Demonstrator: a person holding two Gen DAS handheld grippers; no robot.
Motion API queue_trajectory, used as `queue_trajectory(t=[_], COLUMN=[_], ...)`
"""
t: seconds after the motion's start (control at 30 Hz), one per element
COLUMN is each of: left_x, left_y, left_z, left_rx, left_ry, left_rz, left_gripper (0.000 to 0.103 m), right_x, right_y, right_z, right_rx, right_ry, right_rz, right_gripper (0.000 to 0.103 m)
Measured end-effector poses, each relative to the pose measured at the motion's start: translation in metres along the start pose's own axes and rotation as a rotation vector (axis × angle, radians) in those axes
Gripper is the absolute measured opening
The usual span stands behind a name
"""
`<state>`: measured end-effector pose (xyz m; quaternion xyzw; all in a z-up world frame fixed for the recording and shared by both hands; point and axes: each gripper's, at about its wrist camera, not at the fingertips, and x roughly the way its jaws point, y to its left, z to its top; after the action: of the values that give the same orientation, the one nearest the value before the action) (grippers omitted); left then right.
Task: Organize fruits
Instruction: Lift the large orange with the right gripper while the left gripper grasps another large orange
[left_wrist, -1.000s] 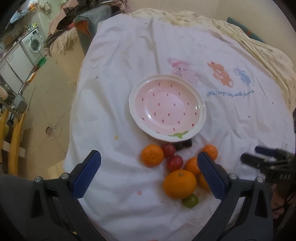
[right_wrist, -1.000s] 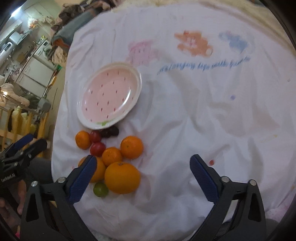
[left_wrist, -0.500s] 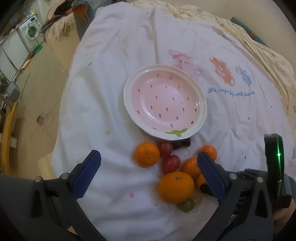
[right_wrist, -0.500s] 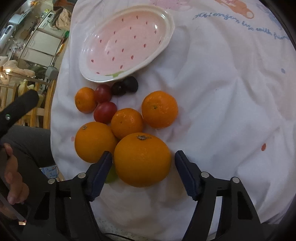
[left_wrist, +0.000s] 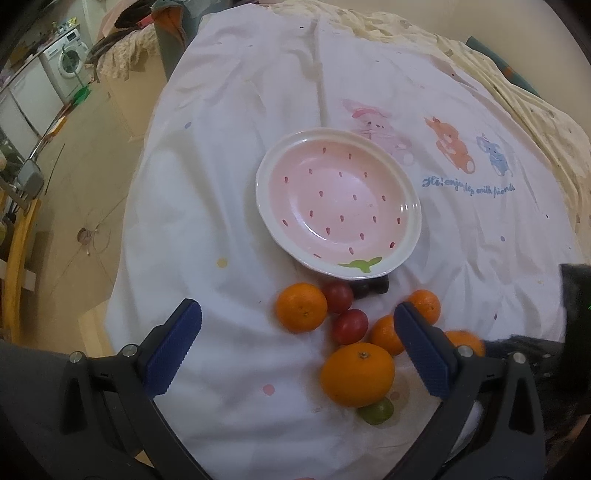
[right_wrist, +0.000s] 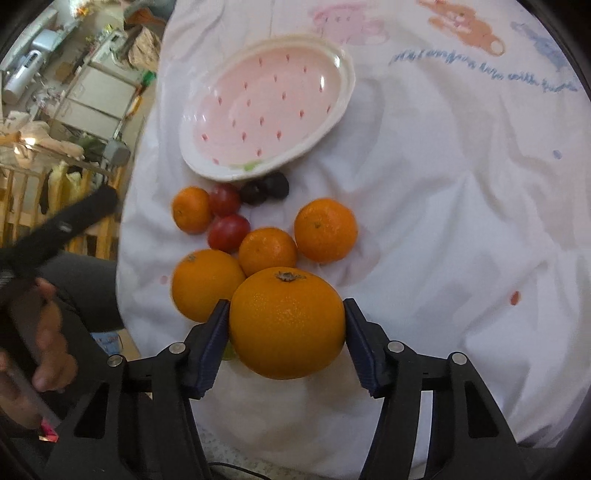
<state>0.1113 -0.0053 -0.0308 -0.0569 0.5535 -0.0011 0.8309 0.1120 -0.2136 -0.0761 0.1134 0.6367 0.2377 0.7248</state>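
Note:
My right gripper is shut on a large orange, both blue pads against its sides. Behind it lie several smaller oranges, two red tomatoes and two dark fruits on the white cloth. The pink strawberry-pattern plate stands empty beyond them. My left gripper is open and empty, hovering above the cloth in front of the fruit pile. In the left wrist view an orange, a green fruit and the plate show.
A white cloth with cartoon animals covers the round table. The floor and a washing machine lie to the left past the table edge. A yellow wooden frame stands at the far left.
My right gripper has moved down to the fruit pile and closed its pads on the large orange. My left gripper has drifted a little and stays open.

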Motion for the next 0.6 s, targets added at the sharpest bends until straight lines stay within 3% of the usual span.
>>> queue_trajectory(t=[0.3, 0.6], left_x=[0.001, 0.007], left_y=[0.006, -0.003], left_z=[-0.004, -0.013], left_rx=[-0.023, -0.004], left_ry=[0.013, 0.072], left_rz=[-0.001, -0.002], left_gripper=[0.103, 0.103], right_x=[-0.071, -0.067], right_y=[-0.022, -0.044], right_z=[0.012, 0.013], right_rx=[0.094, 0.206], right_ry=[-0.324, -0.365], right_rz=[0.112, 0.084], right_gripper=[0.061, 0.060])
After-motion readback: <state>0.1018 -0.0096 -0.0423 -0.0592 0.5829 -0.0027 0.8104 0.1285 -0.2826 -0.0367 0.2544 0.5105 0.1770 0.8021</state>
